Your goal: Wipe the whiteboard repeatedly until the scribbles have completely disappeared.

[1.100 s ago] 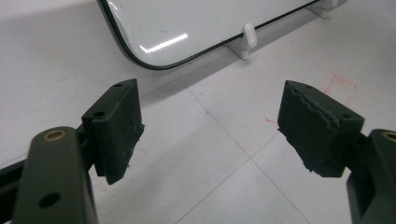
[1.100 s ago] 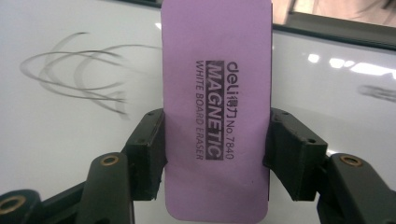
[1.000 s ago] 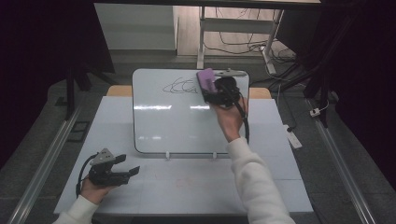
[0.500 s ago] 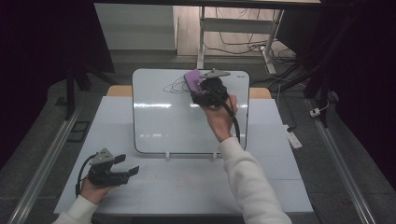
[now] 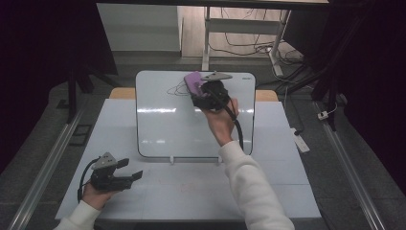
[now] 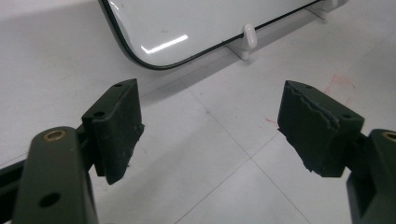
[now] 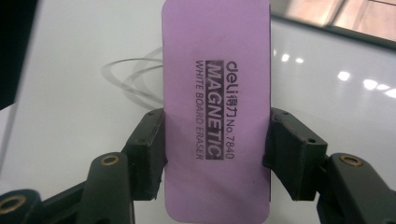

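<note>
Eraser (image 7: 216, 116) sits clamped flat between my right gripper (image 5: 203, 91) fingers, face against the whiteboard (image 5: 163, 124) beside the scribble (image 7: 133, 81) for wiping, while my left gripper (image 5: 125, 176) idles wide open, empty.

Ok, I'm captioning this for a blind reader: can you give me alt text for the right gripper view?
A purple whiteboard eraser, printed "deli MAGNETIC WHITE BOARD ERASER No.7840", stands clamped by its long sides in the right tool. Behind it lies a whiteboard with a thin scribbled loop showing to the eraser's left.
</note>
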The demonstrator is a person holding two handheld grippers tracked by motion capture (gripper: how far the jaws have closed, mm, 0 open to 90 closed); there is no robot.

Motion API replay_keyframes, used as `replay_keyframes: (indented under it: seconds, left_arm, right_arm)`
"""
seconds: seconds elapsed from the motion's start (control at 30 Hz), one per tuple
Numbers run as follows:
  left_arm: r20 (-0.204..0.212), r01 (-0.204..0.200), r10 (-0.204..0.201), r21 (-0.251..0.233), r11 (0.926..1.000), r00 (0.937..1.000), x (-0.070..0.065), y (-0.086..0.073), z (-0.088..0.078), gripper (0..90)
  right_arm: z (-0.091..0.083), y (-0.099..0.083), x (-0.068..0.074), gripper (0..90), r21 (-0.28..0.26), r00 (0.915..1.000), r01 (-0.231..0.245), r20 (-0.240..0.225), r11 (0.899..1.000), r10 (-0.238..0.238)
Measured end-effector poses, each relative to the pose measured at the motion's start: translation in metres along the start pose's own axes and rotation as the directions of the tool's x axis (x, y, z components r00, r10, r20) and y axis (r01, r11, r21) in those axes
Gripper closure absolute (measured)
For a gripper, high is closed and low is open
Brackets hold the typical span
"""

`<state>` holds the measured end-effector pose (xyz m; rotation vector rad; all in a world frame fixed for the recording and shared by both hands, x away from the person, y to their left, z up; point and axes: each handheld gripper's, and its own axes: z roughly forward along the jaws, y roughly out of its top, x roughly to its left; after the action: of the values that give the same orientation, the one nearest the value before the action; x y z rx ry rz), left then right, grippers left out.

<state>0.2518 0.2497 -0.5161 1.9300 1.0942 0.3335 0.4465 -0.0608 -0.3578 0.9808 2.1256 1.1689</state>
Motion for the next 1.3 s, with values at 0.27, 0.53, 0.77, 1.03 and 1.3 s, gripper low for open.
replay_keyframes:
  seconds: [0.27, 0.53, 0.77, 1.03, 1.3]
  left_arm:
    - [-0.001, -0.003, 0.003, 0.003, 1.0, 1.0, 0.0, 0.0, 0.0, 22.3]
    - [0.002, -0.001, 0.001, -0.001, 1.0, 1.0, 0.0, -0.001, -0.001, 22.3]
    - [0.002, -0.005, 0.005, 0.003, 1.0, 1.0, 0.0, 0.0, 0.0, 22.3]
    - [0.002, -0.001, 0.001, -0.002, 1.0, 1.0, 0.0, 0.001, 0.0, 22.3]
    - [0.004, -0.002, 0.002, -0.006, 1.0, 1.0, 0.001, 0.0, -0.001, 22.3]
  right_arm:
    - [0.028, 0.003, 0.056, 41.0, 0.014, 0.9926, 0.082, -0.091, 0.996, -0.081]
    - [0.012, 0.006, 0.024, 41.0, 0.001, 0.9988, 0.043, -0.023, 0.999, -0.043]
    - [-0.015, 0.006, -0.029, 41.0, -0.014, 0.995, -0.048, 0.088, 0.999, 0.049]
    - [0.008, 0.014, 0.009, 41.1, 0.007, 1.0, 0.007, 0.0, 1.0, -0.007]
    - [0.034, 0.012, 0.064, 41.1, 0.082, 0.9844, 0.112, -0.145, 0.99, -0.099]
